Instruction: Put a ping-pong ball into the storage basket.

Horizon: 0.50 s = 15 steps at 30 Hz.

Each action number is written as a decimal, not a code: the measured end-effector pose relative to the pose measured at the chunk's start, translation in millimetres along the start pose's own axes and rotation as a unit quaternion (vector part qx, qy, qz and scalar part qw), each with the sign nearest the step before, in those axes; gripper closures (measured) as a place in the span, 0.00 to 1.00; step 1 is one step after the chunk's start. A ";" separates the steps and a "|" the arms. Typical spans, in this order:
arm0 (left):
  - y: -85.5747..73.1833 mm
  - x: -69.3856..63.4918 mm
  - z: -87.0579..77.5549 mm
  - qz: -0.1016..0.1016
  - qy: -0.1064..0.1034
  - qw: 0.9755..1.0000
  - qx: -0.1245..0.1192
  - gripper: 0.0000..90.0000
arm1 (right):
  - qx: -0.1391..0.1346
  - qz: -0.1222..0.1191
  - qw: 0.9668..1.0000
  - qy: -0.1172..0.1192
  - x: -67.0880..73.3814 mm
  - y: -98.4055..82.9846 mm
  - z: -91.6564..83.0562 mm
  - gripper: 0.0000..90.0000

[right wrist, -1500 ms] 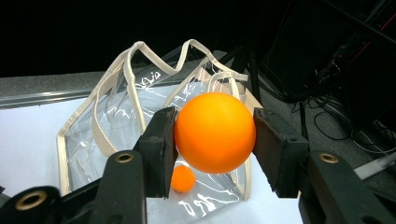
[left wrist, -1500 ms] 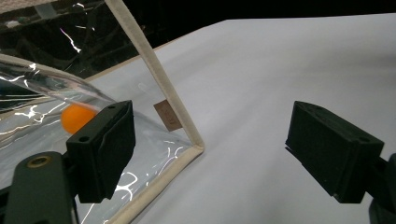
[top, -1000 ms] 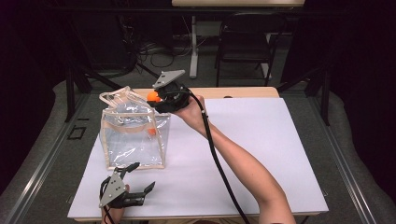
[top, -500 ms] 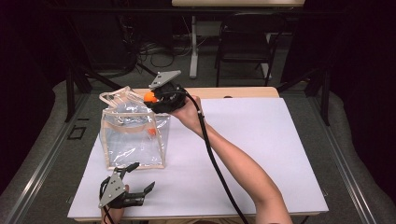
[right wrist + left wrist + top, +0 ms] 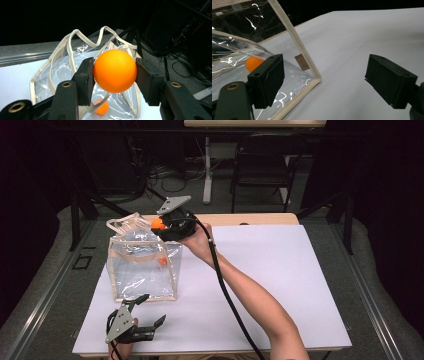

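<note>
Gripping an orange ball (image 5: 115, 71) between closed jaws, the right gripper (image 5: 161, 224) hovers over the clear bag's (image 5: 142, 270) mouth at the desk's (image 5: 280, 285) ten o'clock; lower it past the handles before letting go. At seven o'clock, the left gripper's (image 5: 152, 312) jaws gape empty.

**Materials and finish**

Bag (image 5: 142, 270): clear glossy plastic, creased, with glare streaks; matt cream cloth trim and handles. Ball (image 5: 115, 71): smooth orange, satin sheen. Second ball (image 5: 102, 108) inside looks the same. Right gripper (image 5: 115, 75) pads: matt black, slightly grainy. Sheet (image 5: 280, 285) on table: matt white, smooth.
</note>
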State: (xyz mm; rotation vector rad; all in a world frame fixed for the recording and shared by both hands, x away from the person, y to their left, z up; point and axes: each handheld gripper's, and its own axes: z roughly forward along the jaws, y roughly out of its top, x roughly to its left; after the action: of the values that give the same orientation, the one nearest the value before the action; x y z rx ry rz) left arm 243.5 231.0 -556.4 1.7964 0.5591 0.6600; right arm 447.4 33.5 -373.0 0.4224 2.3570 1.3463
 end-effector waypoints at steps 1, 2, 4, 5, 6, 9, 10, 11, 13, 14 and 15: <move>0.0 0.0 0.0 0.000 0.000 1.000 0.000 0.17 | -0.001 0.001 1.000 0.001 0.4 -0.1 1.2 0.56; 0.0 0.0 -0.2 0.000 0.000 1.000 0.000 0.17 | 0.000 0.000 1.000 0.001 0.7 -0.2 2.1 0.56; 0.0 0.2 -0.1 0.001 0.000 1.000 0.000 0.17 | 0.000 0.002 1.000 0.002 1.5 -0.4 4.1 0.56; 0.0 0.1 0.0 0.000 0.000 1.000 0.000 0.17 | 0.001 0.002 1.000 0.003 1.8 -0.4 5.0 0.56; 0.0 -0.1 0.1 0.000 0.000 1.000 0.000 0.17 | 0.003 0.002 1.000 0.003 2.2 -0.4 5.7 0.56; 0.0 -0.1 0.1 0.000 -0.001 1.000 0.000 0.17 | 0.003 0.005 1.000 0.004 2.8 -0.5 7.8 0.56; 0.0 0.0 0.1 0.000 -0.001 1.000 0.000 0.17 | 0.003 0.005 1.000 0.004 2.9 -0.4 8.2 0.56; 0.0 0.1 0.0 0.000 0.000 1.000 0.000 0.17 | 0.004 0.005 1.000 0.004 3.1 -0.3 8.6 0.56; 0.0 0.0 0.1 0.000 -0.001 1.000 0.000 0.17 | 0.004 0.005 1.000 0.003 3.2 0.0 9.4 0.56; 0.0 -0.1 0.1 0.000 -0.001 1.000 0.000 0.17 | 0.004 0.005 1.000 0.003 3.3 0.3 9.7 0.56; 0.0 -0.1 0.1 0.000 -0.001 1.000 0.000 0.17 | 0.003 0.006 1.000 0.004 3.4 0.4 9.9 0.56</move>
State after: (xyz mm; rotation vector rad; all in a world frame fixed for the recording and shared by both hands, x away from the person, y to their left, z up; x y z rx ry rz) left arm 243.6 230.9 -556.4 1.7959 0.5583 0.6576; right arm 449.2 42.6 -377.8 0.4345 2.3692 1.3479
